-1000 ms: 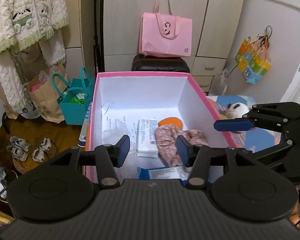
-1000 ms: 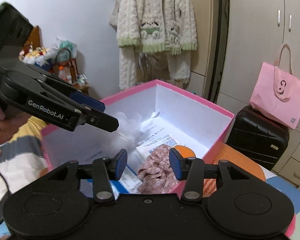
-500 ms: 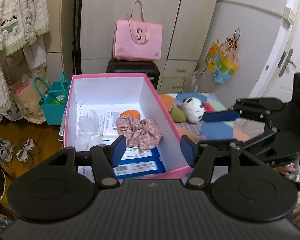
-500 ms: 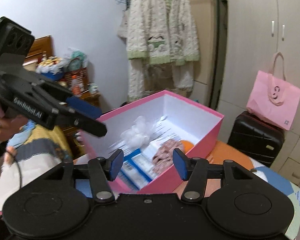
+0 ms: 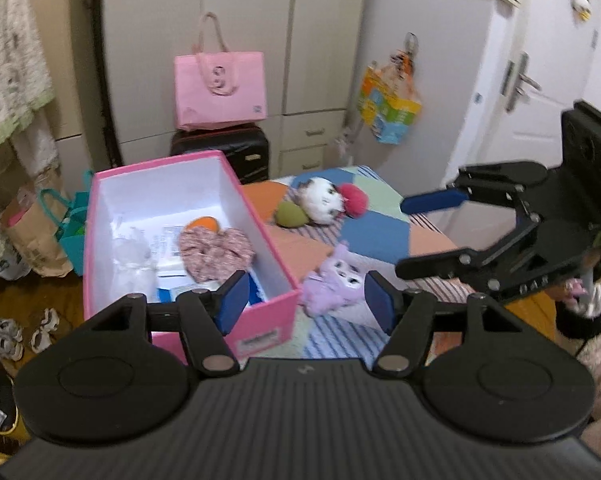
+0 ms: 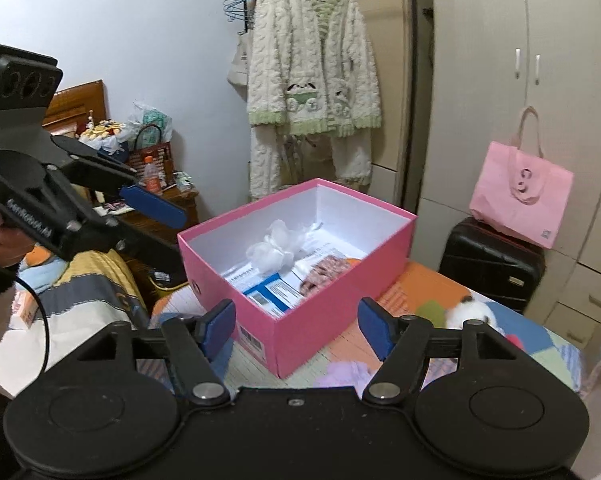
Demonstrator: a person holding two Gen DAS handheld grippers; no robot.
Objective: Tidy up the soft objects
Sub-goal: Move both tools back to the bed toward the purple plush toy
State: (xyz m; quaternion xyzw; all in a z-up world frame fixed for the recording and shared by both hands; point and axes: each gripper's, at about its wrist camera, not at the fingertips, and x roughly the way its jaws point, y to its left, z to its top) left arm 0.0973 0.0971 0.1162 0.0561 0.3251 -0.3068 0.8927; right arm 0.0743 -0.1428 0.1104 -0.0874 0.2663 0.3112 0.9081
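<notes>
Currently, both grippers hang above the patchwork-covered table (image 5: 380, 236) with their jaws wide and holding nothing: the left gripper (image 5: 306, 306) and the right gripper (image 6: 296, 326). A second ago both sat low over the open pink cardboard box (image 5: 268, 312), with the left jaws narrower and pointed down into it; since then both have pulled back and up, the left jaws have spread, and the left view has swung toward the table. This indicates that one deposit is finished and the next pickup is being lined up. Inside the box lie a pink floral fabric scrunchie (image 5: 216, 250), a white gauzy bundle (image 6: 274, 246), an orange rounded item (image 5: 205, 224) and blue-and-white flat packets (image 6: 274, 294). Items not yet sorted remain on the table beside the box: a lilac plush toy (image 5: 334, 282) just beside the box's near corner, and farther back a white plush face (image 5: 320, 200), touching a red pompom (image 5: 354, 199) and a green rounded soft item (image 5: 290, 216). The lilac toy lies between the left jaws in that view and is probably the next target, though motion blur leaves its shape unclear.
</notes>
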